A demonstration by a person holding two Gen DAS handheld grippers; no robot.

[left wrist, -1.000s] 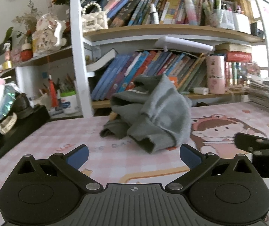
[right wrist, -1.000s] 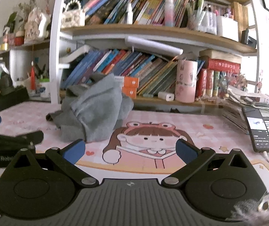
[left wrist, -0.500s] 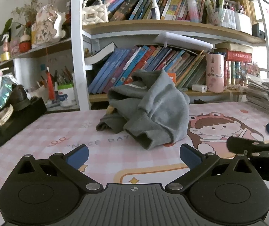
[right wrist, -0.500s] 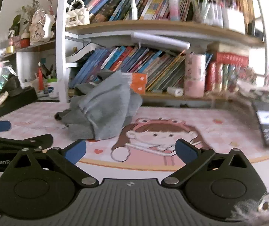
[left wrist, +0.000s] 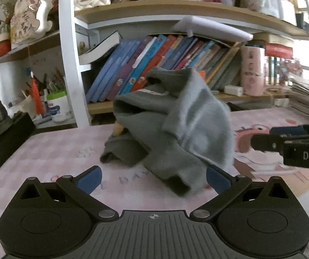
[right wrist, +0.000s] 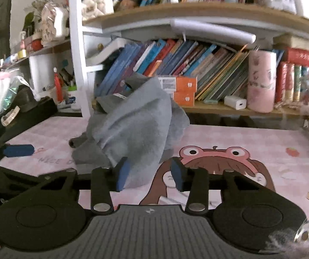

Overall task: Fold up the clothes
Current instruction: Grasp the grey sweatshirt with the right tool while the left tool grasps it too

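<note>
Right gripper [right wrist: 149,176]: jaws drawn partway in, gap still showing between the blue pads, the near hem of the grey garment [right wrist: 132,127] lying in that gap. Pads not seen biting cloth; not a pinch yet, as far as I can tell.

Left gripper [left wrist: 152,180]: jaws spread wide, nothing between them. The garment's lowest fold [left wrist: 182,185] sits just ahead, nearer the right-hand pad.

Garment: crumpled in a heap on the pink desk mat [left wrist: 57,151], dead ahead of both grippers, peak standing well above the mat.

Step, by my reading: first grab, task barely begun. Nothing is spread flat yet. Next move likely calls for the right jaws to finish closing on the hem, the left to find a second edge, then lift and shake the heap open.

Room: open mat to the right of the right jaws, over the cartoon print [right wrist: 215,157], and left of the left jaws. Beyond the heap, the bookshelf [left wrist: 176,64] stands close behind it; pink cup [right wrist: 261,79] and white charger [right wrist: 235,102] sit on its low ledge. Black clutter [left wrist: 3,136] edges the far left.
</note>
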